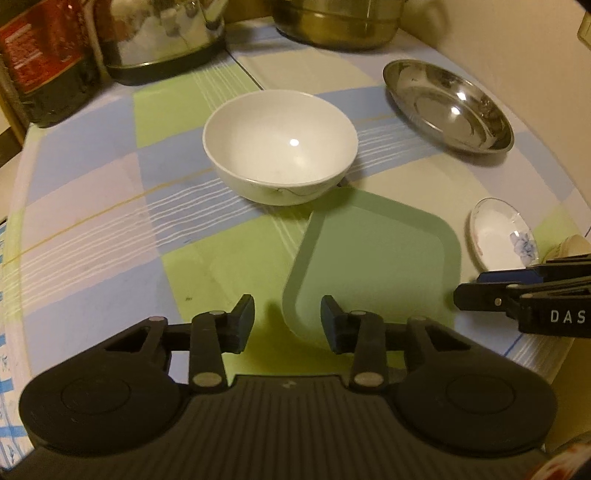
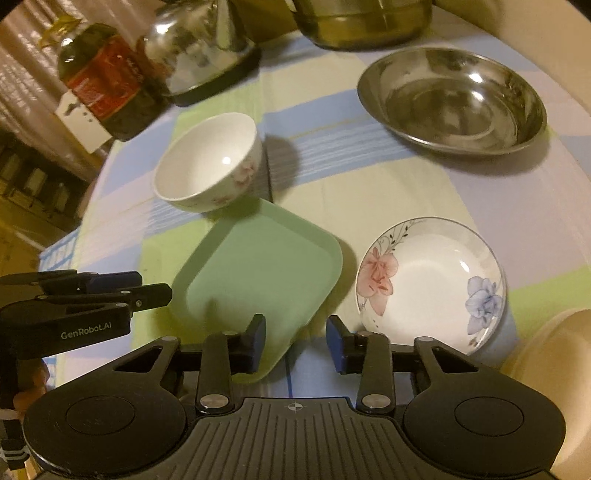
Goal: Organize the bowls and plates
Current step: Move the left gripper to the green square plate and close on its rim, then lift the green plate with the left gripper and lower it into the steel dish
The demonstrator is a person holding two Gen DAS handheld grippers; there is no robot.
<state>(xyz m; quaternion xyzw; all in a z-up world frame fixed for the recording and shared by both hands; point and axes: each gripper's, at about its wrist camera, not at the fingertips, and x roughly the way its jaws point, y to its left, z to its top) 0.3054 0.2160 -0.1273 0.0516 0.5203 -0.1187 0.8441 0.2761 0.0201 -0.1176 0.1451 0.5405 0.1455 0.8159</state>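
A white bowl [image 1: 280,146] [image 2: 208,162] stands on the checked tablecloth, touching the far corner of a green square plate [image 1: 373,262] [image 2: 258,280]. A steel dish [image 1: 448,105] [image 2: 452,99] sits at the far right. A small white flowered plate [image 1: 500,234] [image 2: 430,282] lies right of the green plate. My left gripper [image 1: 288,321] is open and empty over the green plate's near left corner; it also shows in the right wrist view [image 2: 147,288]. My right gripper [image 2: 295,341] is open and empty at the green plate's near right corner; it also shows in the left wrist view [image 1: 469,288].
A dark bottle with a red label [image 1: 44,62] [image 2: 107,81], a shiny kettle [image 1: 166,37] [image 2: 199,51] and a large metal pot [image 1: 332,22] [image 2: 362,22] stand along the back. A pale rounded object [image 2: 554,369] sits at the near right. The table edge curves on both sides.
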